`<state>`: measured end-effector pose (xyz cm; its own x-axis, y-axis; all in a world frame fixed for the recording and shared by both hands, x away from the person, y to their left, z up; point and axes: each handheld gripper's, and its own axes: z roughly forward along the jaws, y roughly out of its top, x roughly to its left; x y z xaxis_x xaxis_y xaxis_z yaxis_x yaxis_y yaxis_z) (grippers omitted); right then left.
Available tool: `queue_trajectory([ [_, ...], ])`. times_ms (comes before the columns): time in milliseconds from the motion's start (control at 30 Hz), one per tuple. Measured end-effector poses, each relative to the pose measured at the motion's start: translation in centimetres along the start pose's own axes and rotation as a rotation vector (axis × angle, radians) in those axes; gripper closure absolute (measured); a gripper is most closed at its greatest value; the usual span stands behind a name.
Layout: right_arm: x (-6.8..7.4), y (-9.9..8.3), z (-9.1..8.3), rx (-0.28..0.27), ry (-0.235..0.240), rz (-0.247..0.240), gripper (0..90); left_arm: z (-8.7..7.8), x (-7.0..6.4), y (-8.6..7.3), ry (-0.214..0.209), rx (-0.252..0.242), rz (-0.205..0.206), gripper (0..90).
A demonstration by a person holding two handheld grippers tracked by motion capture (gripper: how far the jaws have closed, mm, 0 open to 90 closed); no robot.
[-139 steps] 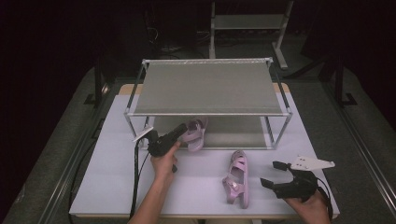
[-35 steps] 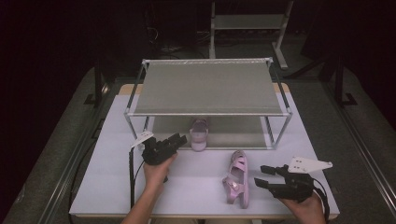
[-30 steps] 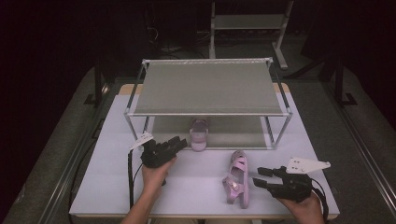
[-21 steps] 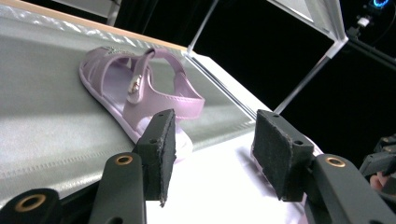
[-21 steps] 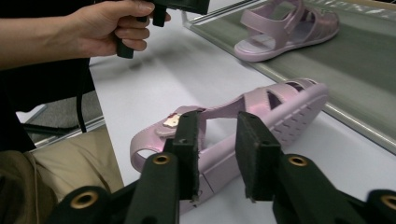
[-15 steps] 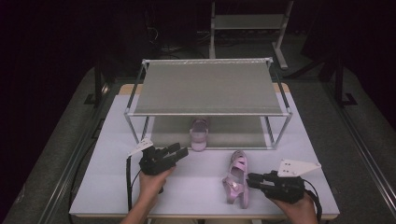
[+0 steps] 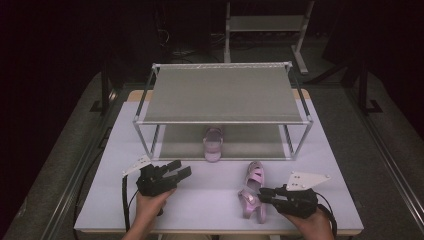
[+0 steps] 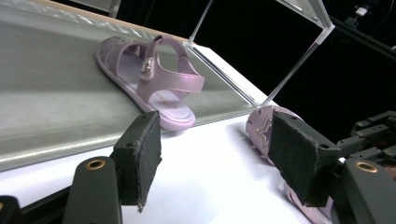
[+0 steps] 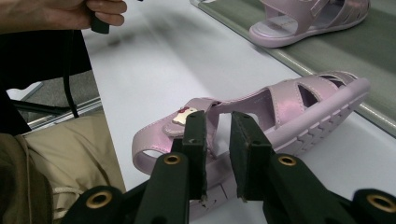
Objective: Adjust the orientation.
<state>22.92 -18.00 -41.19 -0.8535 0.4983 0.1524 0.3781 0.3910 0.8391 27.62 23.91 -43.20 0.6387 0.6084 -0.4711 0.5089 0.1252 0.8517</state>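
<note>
A pink sandal (image 7: 213, 142) (image 8: 149, 79) (image 9: 308, 18) rests on the lower shelf of a metal rack (image 7: 222, 95), its heel over the front edge. A second pink sandal (image 7: 254, 181) (image 8: 259, 125) (image 9: 299, 107) lies on its side on the white table (image 7: 210, 197), in front of the rack's right half. My right gripper (image 7: 265, 195) (image 9: 218, 122) reaches it from the right, jaws nearly together on its ankle strap. My left gripper (image 7: 176, 170) (image 8: 215, 133) hovers left of centre, open and empty, pointing toward both sandals.
The rack spans the middle of the table, its corner posts (image 7: 145, 140) at the front. The table's front edge runs close to both hands. A black cable (image 7: 124, 200) trails from the left gripper. Dark floor and a stand (image 7: 265, 25) lie beyond.
The left gripper has let go of the first sandal on the lower shelf and drawn back. The right gripper has slid left to the second sandal and narrowed its jaws on the strap.
</note>
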Motion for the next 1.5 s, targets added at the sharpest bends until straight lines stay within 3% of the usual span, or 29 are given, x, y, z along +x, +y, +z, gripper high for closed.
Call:
queue_trajectory([
  [367,-0.3,-0.3,-0.9,0.012,-0.035,-0.005,76.0,-1.6,0.2,-0.2,-0.006,-0.028,0.010,34.3],
  [1000,-2.6,-2.0,-3.3,0.014,-0.123,0.092,75.5,-2.0,0.0,-0.4,-0.012,-0.038,0.046,34.1],
  [1433,-3.2,-2.5,-4.0,0.030,-0.147,0.125,66.0,-1.9,-0.1,-0.6,-0.007,-0.026,0.063,33.7],
  [1500,-3.1,-2.6,-4.3,0.028,-0.174,0.158,62.1,-2.0,-0.1,-0.6,-0.005,-0.026,0.068,33.6],
])
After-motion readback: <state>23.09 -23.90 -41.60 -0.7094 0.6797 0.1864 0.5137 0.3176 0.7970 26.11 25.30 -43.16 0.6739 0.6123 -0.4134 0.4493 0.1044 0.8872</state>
